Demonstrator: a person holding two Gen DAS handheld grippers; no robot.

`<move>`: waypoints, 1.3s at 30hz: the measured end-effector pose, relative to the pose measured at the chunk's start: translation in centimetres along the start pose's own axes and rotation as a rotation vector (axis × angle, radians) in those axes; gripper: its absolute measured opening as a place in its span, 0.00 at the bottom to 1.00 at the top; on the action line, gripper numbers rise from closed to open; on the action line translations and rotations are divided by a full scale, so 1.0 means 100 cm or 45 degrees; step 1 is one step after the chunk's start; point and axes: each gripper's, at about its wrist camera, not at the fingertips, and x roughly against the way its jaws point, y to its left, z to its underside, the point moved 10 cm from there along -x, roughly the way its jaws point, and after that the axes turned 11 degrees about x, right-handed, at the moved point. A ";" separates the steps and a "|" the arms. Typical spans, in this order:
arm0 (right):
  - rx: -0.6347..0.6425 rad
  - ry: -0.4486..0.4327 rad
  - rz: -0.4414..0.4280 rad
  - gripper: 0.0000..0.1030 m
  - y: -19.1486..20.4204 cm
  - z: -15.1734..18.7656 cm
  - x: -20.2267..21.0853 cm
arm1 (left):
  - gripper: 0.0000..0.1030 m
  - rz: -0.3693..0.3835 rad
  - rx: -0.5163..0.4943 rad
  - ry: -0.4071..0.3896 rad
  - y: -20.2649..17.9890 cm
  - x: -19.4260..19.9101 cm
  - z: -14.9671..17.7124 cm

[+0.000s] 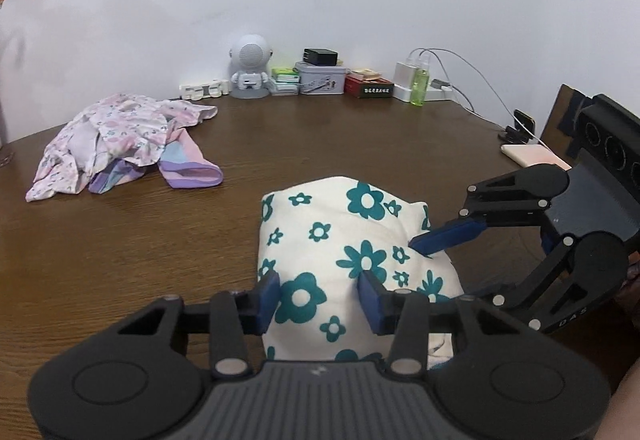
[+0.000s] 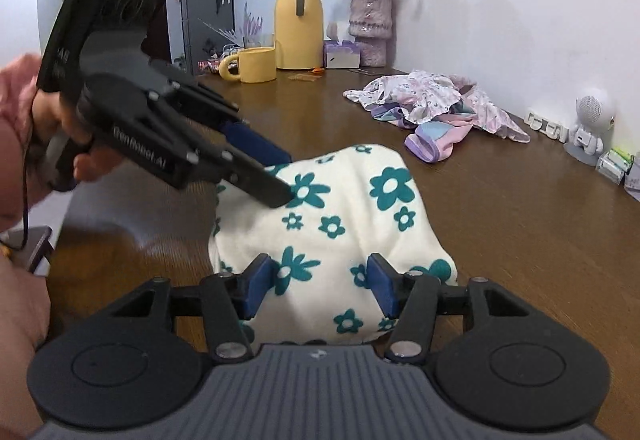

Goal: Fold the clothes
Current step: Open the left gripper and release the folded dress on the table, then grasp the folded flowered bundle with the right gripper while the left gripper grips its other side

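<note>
Both grippers' fingers [image 1: 269, 298] [image 2: 258, 286] stand apart, gripping nothing, over flowered cloth [image 1: 340, 240].

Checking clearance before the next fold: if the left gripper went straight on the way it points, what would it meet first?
Most likely the cream flowered cloth lying between and ahead of the left gripper.

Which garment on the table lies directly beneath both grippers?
The cream cloth with teal flowers, bundled near the front; the pink-lilac crumpled clothes lie far back.
</note>
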 end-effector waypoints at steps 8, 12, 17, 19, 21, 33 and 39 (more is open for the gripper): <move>-0.029 -0.006 0.002 0.53 0.000 0.007 -0.005 | 0.42 0.041 0.003 0.003 0.002 -0.003 0.001; -0.070 -0.026 -0.015 0.56 -0.004 0.002 0.000 | 0.43 0.062 -0.018 -0.021 0.004 0.005 -0.014; -0.164 -0.086 0.054 0.62 -0.015 -0.012 0.022 | 0.37 0.152 -0.082 -0.058 -0.001 -0.002 -0.045; -0.179 -0.088 0.049 0.66 -0.010 -0.012 0.021 | 0.30 0.198 -0.176 -0.024 -0.009 -0.015 -0.051; -0.175 -0.074 0.061 0.67 -0.007 -0.010 0.014 | 0.24 0.242 -0.250 0.030 -0.015 -0.027 -0.053; -0.145 -0.037 -0.027 0.72 -0.010 -0.005 0.005 | 0.65 0.533 -0.571 0.172 -0.009 -0.028 -0.057; -0.055 0.026 -0.055 0.73 -0.020 -0.010 0.011 | 0.61 0.650 -0.904 0.314 -0.011 -0.014 -0.032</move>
